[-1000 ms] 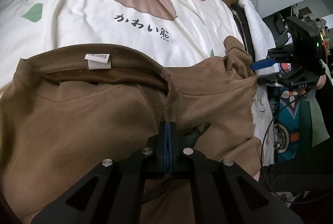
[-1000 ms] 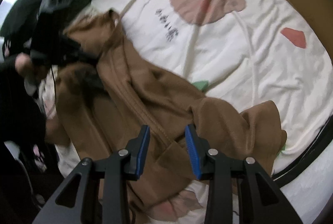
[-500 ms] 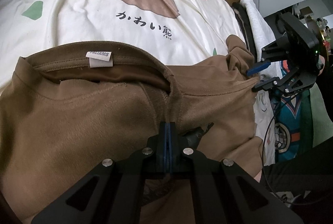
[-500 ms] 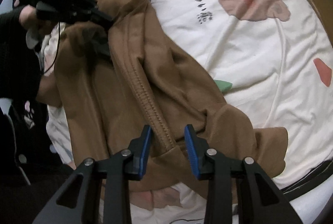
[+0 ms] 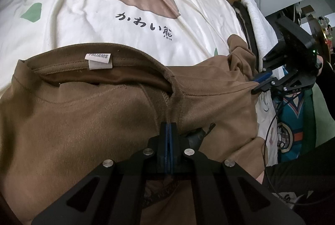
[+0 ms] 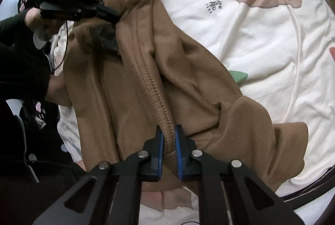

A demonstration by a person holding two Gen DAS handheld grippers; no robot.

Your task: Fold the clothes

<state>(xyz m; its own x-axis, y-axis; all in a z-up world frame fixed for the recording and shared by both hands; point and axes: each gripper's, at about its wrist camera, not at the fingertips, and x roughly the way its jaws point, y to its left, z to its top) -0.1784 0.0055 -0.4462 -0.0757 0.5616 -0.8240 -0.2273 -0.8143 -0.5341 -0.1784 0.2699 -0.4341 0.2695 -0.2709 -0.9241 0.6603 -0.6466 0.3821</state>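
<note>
Left gripper [image 5: 168, 131] pinched shut on soft brown cotton T-shirt [image 5: 88, 120]; right gripper [image 6: 168, 137] nearly closed around its ribbed hem [image 6: 156, 97], grip unconfirmed; fabric could slip free under tension.

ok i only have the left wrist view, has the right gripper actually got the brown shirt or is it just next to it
Observer: Its own camera shows the right gripper astride a thick stitched seam of the brown shirt. The seam fills the narrow gap between the blue pads.
Operator: is the cloth past it flat
Observer: No. The sleeve lies bunched in folds on the bedsheet, to the right of the fingers in that view.
Operator: and my left grip seen from that side
Observer: The left gripper pinches the shirt's far end, and the seam runs as a ridge from it to the right gripper.
</note>
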